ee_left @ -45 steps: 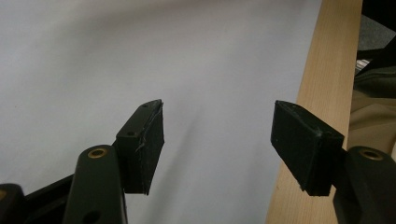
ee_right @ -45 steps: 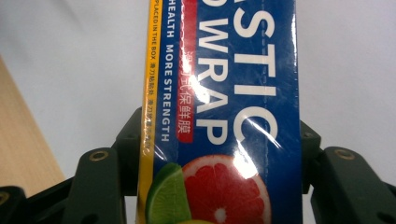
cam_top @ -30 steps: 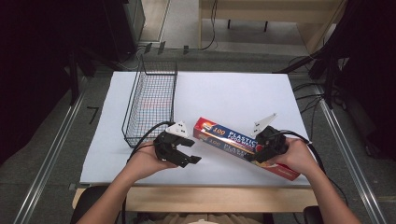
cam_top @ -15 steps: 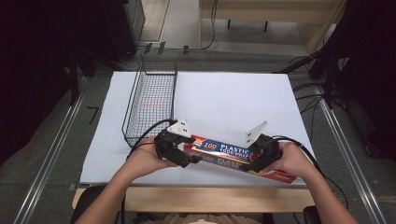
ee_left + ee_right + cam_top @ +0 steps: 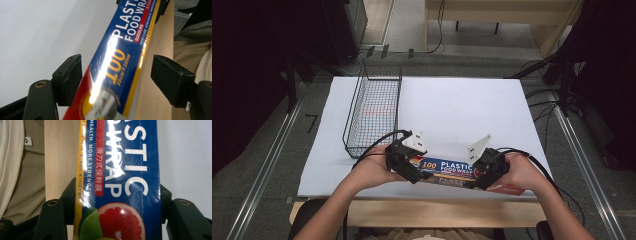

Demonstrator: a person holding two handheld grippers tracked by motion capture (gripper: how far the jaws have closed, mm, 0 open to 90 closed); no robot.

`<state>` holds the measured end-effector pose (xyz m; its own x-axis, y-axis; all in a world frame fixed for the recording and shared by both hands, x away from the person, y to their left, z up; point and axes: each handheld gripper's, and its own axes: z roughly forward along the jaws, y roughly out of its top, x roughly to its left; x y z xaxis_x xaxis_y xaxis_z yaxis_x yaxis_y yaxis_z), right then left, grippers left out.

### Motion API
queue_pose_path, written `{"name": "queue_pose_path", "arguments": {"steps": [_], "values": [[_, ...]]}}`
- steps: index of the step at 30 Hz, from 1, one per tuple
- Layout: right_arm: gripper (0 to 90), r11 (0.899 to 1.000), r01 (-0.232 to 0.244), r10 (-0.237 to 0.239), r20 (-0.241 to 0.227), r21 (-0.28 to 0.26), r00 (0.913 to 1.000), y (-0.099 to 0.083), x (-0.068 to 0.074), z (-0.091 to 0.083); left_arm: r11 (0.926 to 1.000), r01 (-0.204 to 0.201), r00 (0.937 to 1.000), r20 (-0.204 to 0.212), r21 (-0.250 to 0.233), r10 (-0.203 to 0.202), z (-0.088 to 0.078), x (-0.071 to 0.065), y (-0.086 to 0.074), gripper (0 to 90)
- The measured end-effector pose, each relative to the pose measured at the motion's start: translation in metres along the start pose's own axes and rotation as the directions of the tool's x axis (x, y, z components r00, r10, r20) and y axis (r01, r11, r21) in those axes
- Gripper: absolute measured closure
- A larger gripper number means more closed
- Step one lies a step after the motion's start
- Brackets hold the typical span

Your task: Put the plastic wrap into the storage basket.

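A long blue, red and yellow box of plastic food wrap (image 5: pixel 447 167) lies level just above the table's front edge, between both hands. My right gripper (image 5: pixel 482 177) is shut on its right end; in the right gripper view both pads press the sides of the box (image 5: pixel 125 170), with the gripper (image 5: pixel 117 200) centred on it. My left gripper (image 5: pixel 414 172) sits at the left end. In the left gripper view the box (image 5: pixel 120 57) runs between the jaws of the left gripper (image 5: pixel 116 75), which have just been opening. The right pad (image 5: pixel 172 80) stands clear of the box.
A black wire basket (image 5: pixel 374 107) stands on the white table sheet (image 5: pixel 452 100) at the back left of the hands. The wooden front edge (image 5: pixel 412 205) runs just below the box. Cables trail from both grippers.
The right hand has carried the box to the left and nearer the front edge. The box's left end, apart from the left gripper before, now lies between its widened jaws.
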<state>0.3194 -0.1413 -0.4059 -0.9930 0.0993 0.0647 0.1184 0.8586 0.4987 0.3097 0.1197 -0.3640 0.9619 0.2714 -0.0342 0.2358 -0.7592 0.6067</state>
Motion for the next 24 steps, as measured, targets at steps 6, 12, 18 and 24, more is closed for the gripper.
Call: {"name": "queue_pose_path", "arguments": {"steps": [6,12,18,24], "values": [[41.6,1.000,0.024,-0.024,0.001,0.005,0.9997,0.011,0.004,0.001,0.9970,-0.047,0.9988,0.019,0.062,0.046,0.014,-0.004,0.005,24.6],[41.5,0.999,0.048,-0.048,-0.002,0.004,0.9989,0.014,0.007,0.002,0.9895,-0.097,0.9952,0.020,0.107,0.096,0.025,-0.009,0.008,23.8],[41.5,0.998,0.062,-0.063,0.021,0.016,0.9978,0.020,0.009,0.004,0.9814,-0.110,0.9939,0.024,0.158,0.107,0.035,-0.011,0.011,28.3],[41.5,0.996,0.083,-0.084,0.035,0.028,0.9959,0.026,0.012,0.005,0.9757,-0.124,0.9921,0.038,0.180,0.119,0.041,-0.015,0.012,30.6]]}}
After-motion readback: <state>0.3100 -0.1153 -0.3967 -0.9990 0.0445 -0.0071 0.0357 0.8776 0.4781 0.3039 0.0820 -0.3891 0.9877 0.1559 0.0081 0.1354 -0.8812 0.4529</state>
